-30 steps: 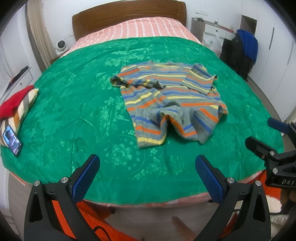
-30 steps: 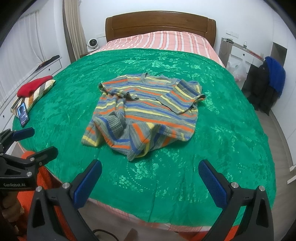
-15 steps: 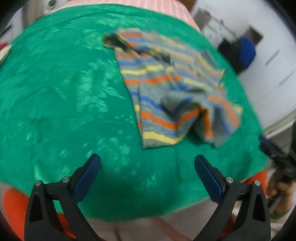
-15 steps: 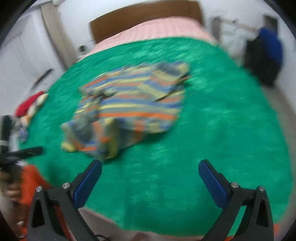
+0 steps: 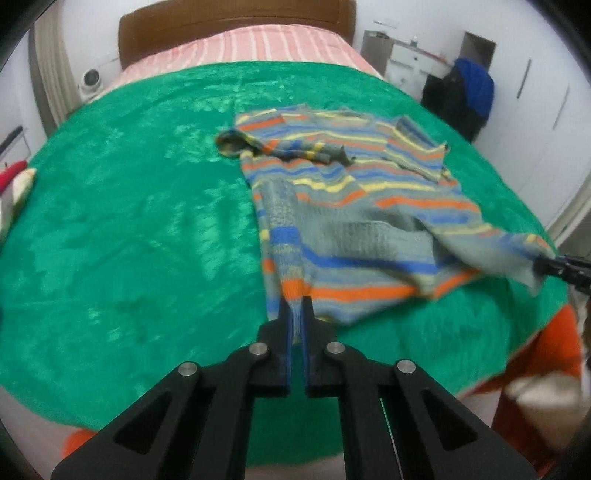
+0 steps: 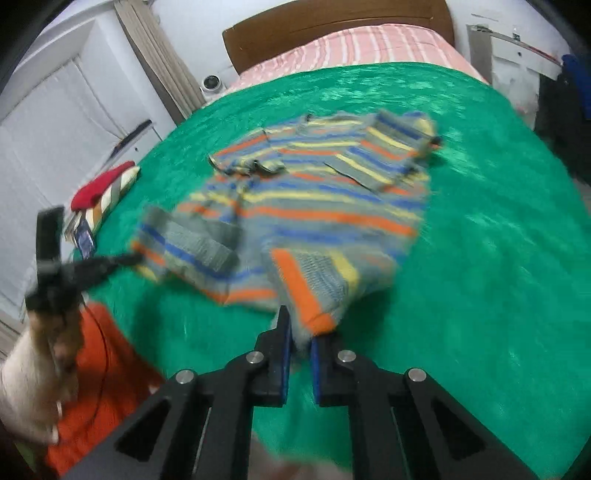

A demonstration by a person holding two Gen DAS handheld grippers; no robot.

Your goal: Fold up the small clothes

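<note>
A small striped sweater [image 5: 354,206], grey with orange, blue and yellow bands, lies on the green bedspread [image 5: 129,229], both sleeves folded in over its chest. My left gripper [image 5: 294,306] is shut on the sweater's near left hem corner. My right gripper [image 6: 301,332] is shut on the near right hem corner of the sweater [image 6: 306,229]. Both corners are lifted off the bedspread [image 6: 498,258]. Each gripper shows in the other's view, the right one [image 5: 554,266] at the right edge, the left one [image 6: 110,264] at the left.
The bed has a brown headboard [image 5: 236,22] and a pink striped sheet [image 5: 258,48] at the far end. A red and striped bundle with a phone [image 6: 99,195] lies at the bed's left edge. Dark and blue clothes [image 5: 465,96] hang at the right wall.
Both grippers were open and back from the bed. They moved in and shut on the sweater's two near hem corners, which now lift off the bedspread.
</note>
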